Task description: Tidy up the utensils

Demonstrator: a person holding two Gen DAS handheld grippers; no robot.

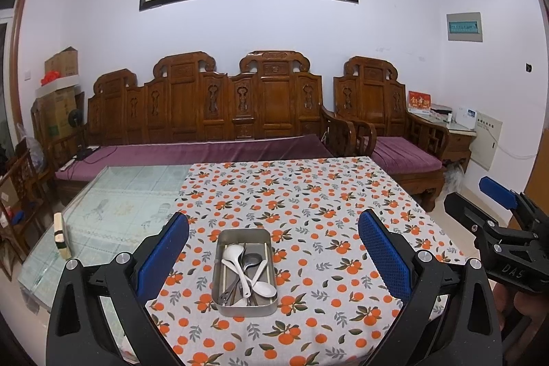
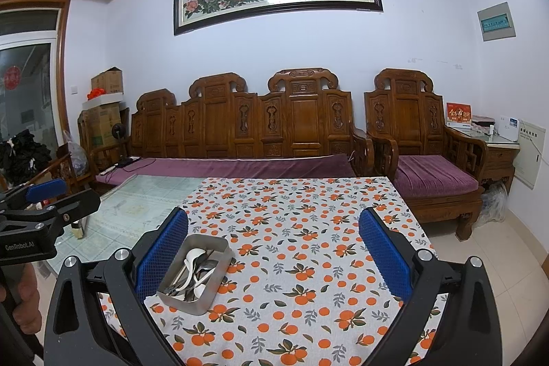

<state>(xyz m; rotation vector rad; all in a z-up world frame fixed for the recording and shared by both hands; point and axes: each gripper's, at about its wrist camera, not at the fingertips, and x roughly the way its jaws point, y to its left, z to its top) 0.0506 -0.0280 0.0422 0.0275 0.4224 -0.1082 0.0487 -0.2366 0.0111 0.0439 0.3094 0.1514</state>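
A rectangular metal tin [image 1: 219, 294] sits on the orange-patterned tablecloth [image 1: 308, 201], holding white ceramic spoons [image 1: 233, 254], metal spoons [image 1: 251, 259] and chopsticks. My left gripper [image 1: 273, 246] hovers above and in front of it, open, nothing between its blue pads. In the right wrist view the same tin [image 2: 202, 300] lies low and left, close to the left pad of my right gripper [image 2: 273, 246], which is open and holds nothing. Each gripper also shows at the edge of the other's view: right gripper [image 1: 494, 198], left gripper [image 2: 51, 191].
The cloth covers the table's right part; bare glass top [image 1: 130, 198] lies to the left, with a small pale block [image 1: 61, 235] near its left edge. A carved wooden sofa [image 1: 206, 112] and armchair [image 1: 384, 112] with purple cushions stand behind. Cardboard boxes [image 1: 61, 84] are stacked far left.
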